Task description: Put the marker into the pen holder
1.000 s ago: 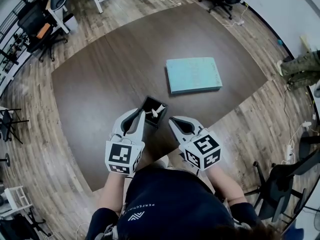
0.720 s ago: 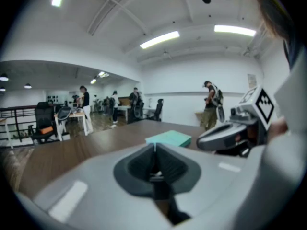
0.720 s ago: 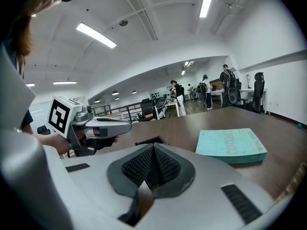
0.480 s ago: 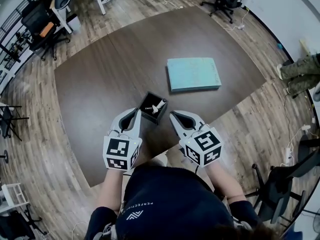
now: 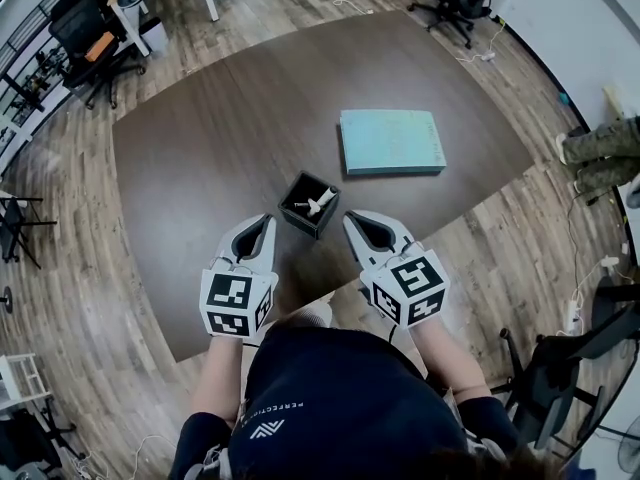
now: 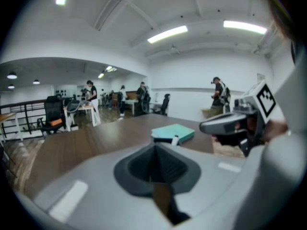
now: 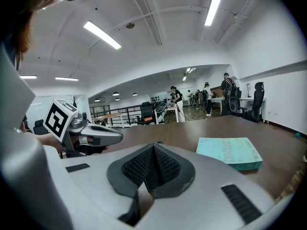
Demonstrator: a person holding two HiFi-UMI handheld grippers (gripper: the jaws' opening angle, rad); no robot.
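Note:
A black square pen holder (image 5: 296,215) stands on the dark table (image 5: 200,138), and a white marker (image 5: 317,204) leans inside it. My left gripper (image 5: 262,224) is just left of and nearer than the holder, shut and holding nothing. To the holder's right my right gripper (image 5: 352,218) is also shut and holds nothing. In the left gripper view the shut jaws hide the holder; only the marker's white tip (image 6: 175,140) shows above them, with the right gripper (image 6: 235,123) off to the side. The right gripper view shows the left gripper (image 7: 91,135).
A teal book (image 5: 391,141) lies flat beyond the holder, toward the table's far right; it also shows as the book (image 7: 230,151) in the right gripper view. The table's near edge (image 5: 330,298) runs under my grippers. Office chairs and desks stand on the wood floor around.
Both grippers have drawn back a little toward me, so the gap between them and the holder has grown. The marker stays in the holder.

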